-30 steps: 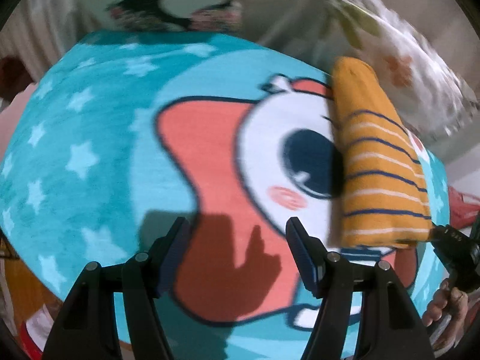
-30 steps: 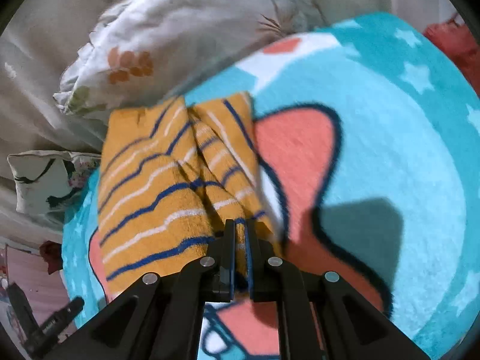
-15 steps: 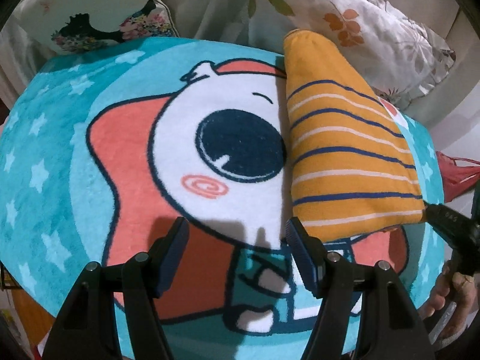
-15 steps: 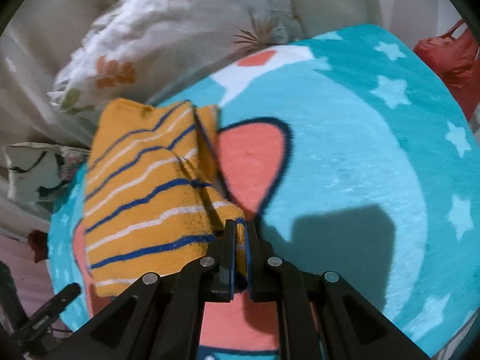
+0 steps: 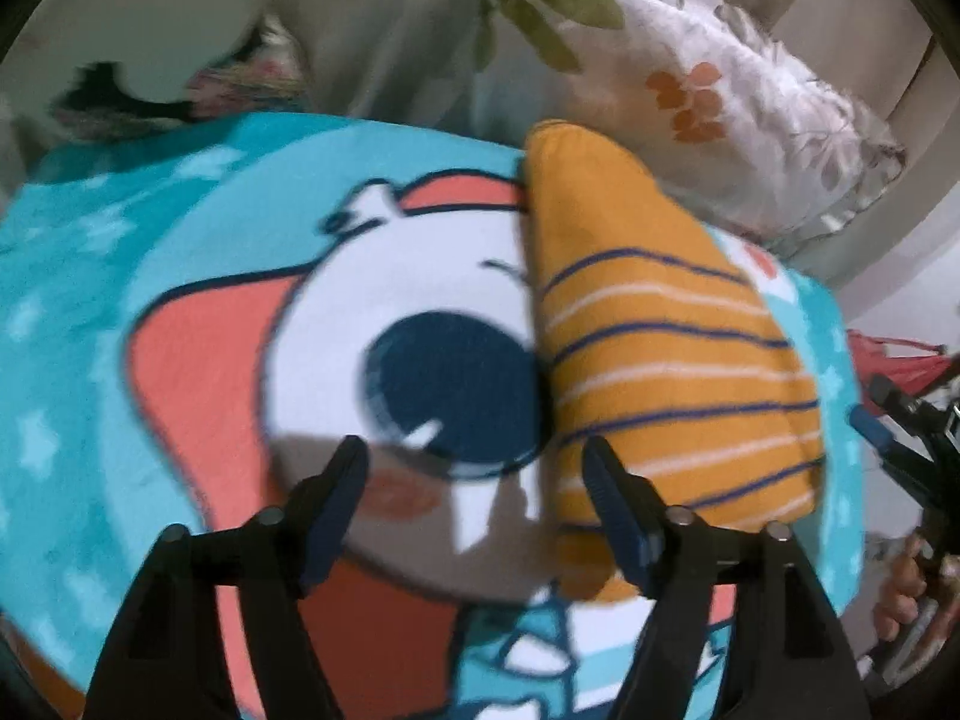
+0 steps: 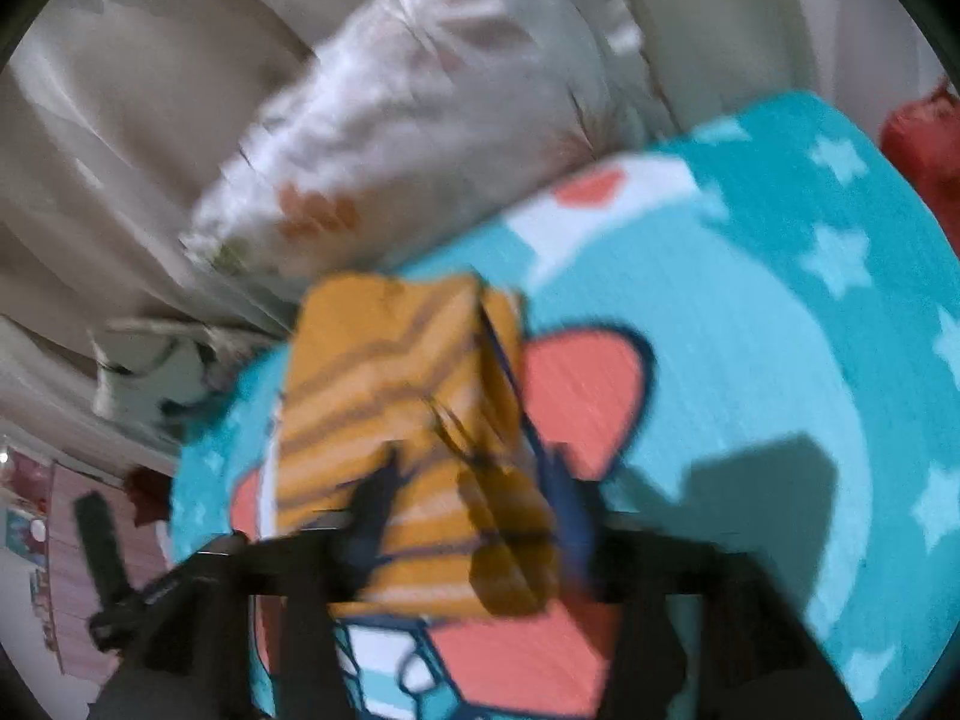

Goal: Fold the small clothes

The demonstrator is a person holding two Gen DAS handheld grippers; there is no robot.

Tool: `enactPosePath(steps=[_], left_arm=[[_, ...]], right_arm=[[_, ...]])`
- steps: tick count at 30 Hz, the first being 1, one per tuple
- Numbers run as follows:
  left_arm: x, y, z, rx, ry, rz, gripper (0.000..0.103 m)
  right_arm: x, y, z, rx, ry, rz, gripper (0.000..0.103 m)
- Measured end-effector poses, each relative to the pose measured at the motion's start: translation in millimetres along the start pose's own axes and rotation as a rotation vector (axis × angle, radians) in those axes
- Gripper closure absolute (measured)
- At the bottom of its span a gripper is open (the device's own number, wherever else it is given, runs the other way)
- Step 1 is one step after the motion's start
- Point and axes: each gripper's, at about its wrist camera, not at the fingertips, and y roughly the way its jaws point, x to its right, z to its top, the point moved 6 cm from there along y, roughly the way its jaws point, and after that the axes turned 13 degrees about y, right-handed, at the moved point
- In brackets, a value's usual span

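Folded orange garment [image 5: 672,372] w/ navy and white stripes lies on the teal cartoon blanket [image 5: 96,324], at approx 3 o'clock in the left wrist view. Its long left edge runs alongside the big dark eye [image 5: 450,384] of the printed character. Narrow end points to 12 o'clock, toward the leaf-print pillow [image 5: 708,84] behind it.

Left gripper [image 5: 474,468]: jaws wide, have just been opening a bit more, nothing between them. Only blanket print shows in the gap. Right-side finger's tip overlaps the garment's lower left edge in the view; contact can't be told. Picture is motion-blurred.

Right gripper [image 6: 474,516]: jaws have just sprung apart, now wide. In the right wrist view the garment [image 6: 396,396] sits in the gap and stretches up toward 11 o'clock, but the pads do not press on it. Very blurred, so finger edges are soft. A fold flap shows along the garment's right side, next to the coral patch [image 6: 588,396] of the print.

Same right gripper also shows at the 3–4 o'clock edge of the left wrist view, w/ a person's hand [image 5: 906,594] on its handle. Left gripper's tip shows at approx 8 o'clock in the right wrist view. Red bag [image 6: 924,144] at 2 o'clock there, off the blanket edge.
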Motion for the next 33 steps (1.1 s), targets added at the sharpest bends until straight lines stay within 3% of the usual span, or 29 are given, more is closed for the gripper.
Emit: enactPosePath(steps=[4, 6, 11, 12, 14, 15, 17, 21, 25, 28, 30, 33], left_arm=[[6.8, 35.2, 15.3, -0.018, -0.023, -0.154, 0.028], [11.5, 47.0, 22.2, -0.011, -0.025, -0.208, 0.020], [23.8, 78.4, 24.2, -0.072, -0.102, -0.420, 0.017], [25.5, 78.3, 25.1, -0.066, -0.102, -0.423, 0.022], [33.9, 74.9, 25.9, -0.088, -0.100, -0.482, 0.055], [32.6, 71.4, 28.3, -0.089, -0.110, -0.475, 0.063], [32.4, 55.4, 35.4, -0.064, -0.095, -0.469, 0.071], [33.6, 9.1, 52.0, 0.008, -0.022, -0.389, 0.073], [25.6, -1.6, 50.7, 0.017, -0.016, -0.300, 0.068], [14.0, 26.4, 31.1, -0.075, -0.004, -0.169, 0.066], [7.9, 43.8, 11.7, -0.138, -0.029, -0.144, 0.054], [-0.6, 39.5, 5.7, -0.113, -0.072, -0.120, 0.043]], right_arm=[[-9.6, 50.6, 9.1, -0.094, -0.042, -0.043, 0.029], [-4.3, 76.2, 12.9, -0.106, -0.040, -0.096, 0.029], [-11.8, 114.5, 17.4, -0.142, 0.007, -0.043, 0.029], [-13.6, 121.6, 16.5, -0.160, 0.014, -0.036, 0.029], [-19.2, 134.1, 14.3, -0.182, 0.023, -0.023, 0.033], [-22.7, 137.0, 13.9, -0.195, 0.030, -0.007, 0.050], [-33.6, 136.1, 12.8, -0.232, 0.075, 0.050, 0.064], [-66.3, 112.1, 9.6, -0.224, 0.065, 0.173, 0.068], [-79.0, 88.9, 3.7, -0.175, 0.028, 0.231, 0.068], [-52.9, 102.3, -5.6, -0.174, 0.008, 0.104, 0.068], [-26.8, 116.1, -12.5, -0.194, 0.016, -0.012, 0.064], [-15.9, 104.8, -6.7, -0.165, 0.067, -0.003, 0.060]])
